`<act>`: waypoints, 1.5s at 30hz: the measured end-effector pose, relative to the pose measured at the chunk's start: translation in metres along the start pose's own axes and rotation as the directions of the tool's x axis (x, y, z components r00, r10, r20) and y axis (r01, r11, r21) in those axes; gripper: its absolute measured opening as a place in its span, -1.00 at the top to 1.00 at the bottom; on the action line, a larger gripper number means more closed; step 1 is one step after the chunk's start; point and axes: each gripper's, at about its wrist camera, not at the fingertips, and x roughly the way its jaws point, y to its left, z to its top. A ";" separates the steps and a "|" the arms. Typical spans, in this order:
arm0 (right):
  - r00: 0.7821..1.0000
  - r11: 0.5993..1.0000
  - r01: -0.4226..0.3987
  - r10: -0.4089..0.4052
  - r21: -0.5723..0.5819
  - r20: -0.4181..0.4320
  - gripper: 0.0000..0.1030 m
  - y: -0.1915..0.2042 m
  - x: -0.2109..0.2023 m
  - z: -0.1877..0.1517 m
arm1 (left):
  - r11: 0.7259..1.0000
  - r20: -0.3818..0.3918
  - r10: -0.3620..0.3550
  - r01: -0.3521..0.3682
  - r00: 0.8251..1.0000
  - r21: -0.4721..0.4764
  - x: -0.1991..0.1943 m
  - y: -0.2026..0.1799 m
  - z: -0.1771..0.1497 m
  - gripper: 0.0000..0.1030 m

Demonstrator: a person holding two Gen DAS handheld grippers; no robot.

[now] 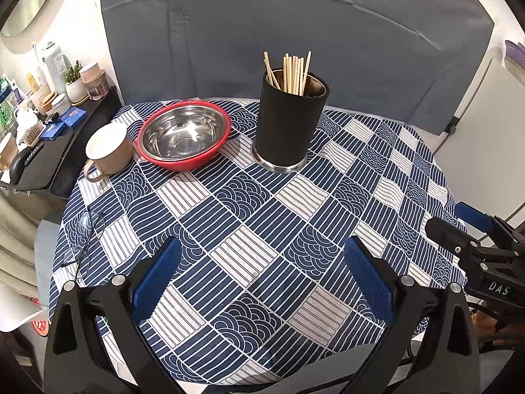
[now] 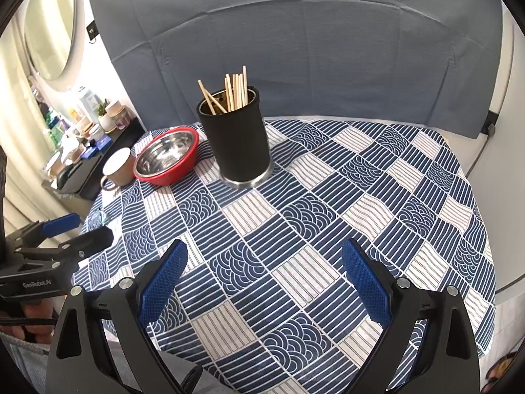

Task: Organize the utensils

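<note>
Both tools hover spread and empty over the patterned tablecloth (image 1: 262, 216): the left gripper (image 1: 262, 282) and right gripper (image 2: 264, 282) hold nothing. Ahead of them, the chopsticks (image 1: 292, 72) stand bunched in a black holder (image 1: 288, 121), beside a red-rimmed steel bowl (image 1: 183, 134) and a mug (image 1: 110, 149). Any pick looks best made from above, pinching one stick near its top.

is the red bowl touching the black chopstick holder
Apart. The left wrist view shows a strip of tablecloth between the red bowl and the black holder.
</note>
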 end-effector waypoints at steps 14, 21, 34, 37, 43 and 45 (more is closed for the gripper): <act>1.000 1.000 0.001 -0.001 -0.005 -0.004 -0.76 0.000 -0.001 -0.001 | 1.000 -0.025 0.023 -0.023 0.999 -0.011 0.005 0.004 -0.003 -0.88; 1.000 1.000 0.002 -0.002 -0.006 -0.007 -0.76 0.000 -0.001 -0.001 | 0.999 -0.032 0.033 -0.033 0.999 -0.004 0.007 0.004 -0.004 -0.88; 1.000 1.000 0.002 -0.002 -0.009 -0.007 -0.76 0.000 0.001 -0.001 | 0.999 0.008 0.041 -0.041 0.999 0.034 -0.001 -0.002 -0.001 -0.88; 1.000 1.000 0.002 -0.002 -0.009 -0.008 -0.76 0.000 0.001 -0.001 | 0.999 0.004 0.038 -0.038 0.999 0.029 0.000 -0.001 -0.001 -0.88; 1.000 1.000 0.002 -0.002 -0.005 -0.010 -0.76 0.000 0.000 -0.001 | 0.999 0.002 0.035 -0.035 0.999 0.040 0.000 -0.003 -0.003 -0.88; 1.000 1.000 0.002 -0.002 -0.005 -0.008 -0.76 0.000 0.000 -0.001 | 0.999 -0.002 0.037 -0.036 0.999 0.039 0.000 -0.003 -0.003 -0.88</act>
